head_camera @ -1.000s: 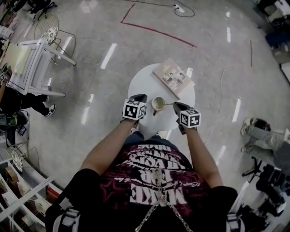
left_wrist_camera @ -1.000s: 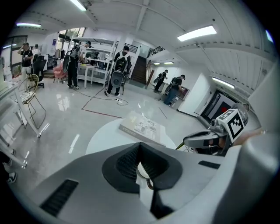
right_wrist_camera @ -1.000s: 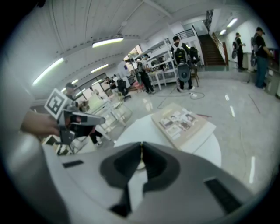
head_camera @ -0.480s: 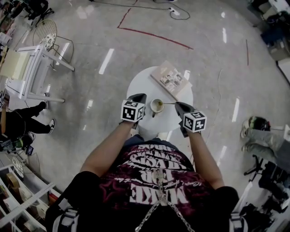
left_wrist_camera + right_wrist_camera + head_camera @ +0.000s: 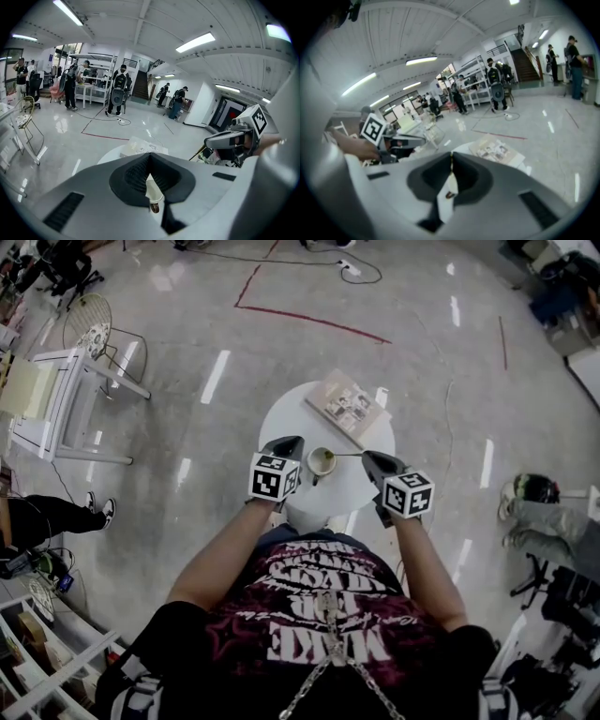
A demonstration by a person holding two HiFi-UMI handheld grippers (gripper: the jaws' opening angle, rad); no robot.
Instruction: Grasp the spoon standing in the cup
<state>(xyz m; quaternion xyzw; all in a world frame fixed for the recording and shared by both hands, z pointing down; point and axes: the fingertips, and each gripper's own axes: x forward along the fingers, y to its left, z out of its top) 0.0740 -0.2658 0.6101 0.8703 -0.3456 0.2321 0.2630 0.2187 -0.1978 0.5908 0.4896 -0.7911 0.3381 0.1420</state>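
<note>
A cup [image 5: 322, 461] with pale liquid stands on a small round white table [image 5: 291, 413]. A thin spoon [image 5: 349, 455] leans out of it, its handle reaching right. My left gripper [image 5: 289, 441] hovers just left of the cup, its jaws shut with nothing in them; from its own view [image 5: 150, 155] the jaws meet in a line. My right gripper [image 5: 367, 457] hovers just right of the cup, close to the end of the spoon handle. Its jaws [image 5: 451, 154] are also shut, and no spoon shows between them.
A book [image 5: 348, 405] lies on the far right of the table. A white bench [image 5: 66, 395] and a wire chair [image 5: 94, 315] stand at the left. Red tape [image 5: 309, 320] marks the floor beyond. A seated person's legs [image 5: 544, 521] are at the right.
Both grippers have risen toward the camera, still beside the cup. The cup and spoon have not moved. A person's legs at the left edge have drawn back.
</note>
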